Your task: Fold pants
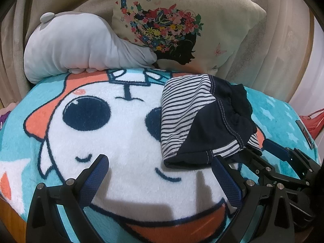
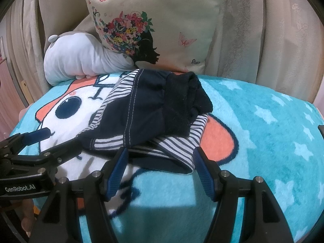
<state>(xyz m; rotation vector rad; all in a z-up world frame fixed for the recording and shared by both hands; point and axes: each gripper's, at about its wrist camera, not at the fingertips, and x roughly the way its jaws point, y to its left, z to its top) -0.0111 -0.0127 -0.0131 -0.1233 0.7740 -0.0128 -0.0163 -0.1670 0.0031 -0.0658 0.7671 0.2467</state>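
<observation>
On the cartoon fleece blanket (image 1: 125, 133) the navy-and-striped pants (image 1: 204, 121) lie bunched; my left gripper (image 1: 160, 179) and right gripper (image 2: 160, 168) both spread wide, empty, flanking the near hem to grab it.

Pants (image 1: 204, 119) on blanket (image 1: 125, 125), cushions (image 1: 182, 26) behind
</observation>
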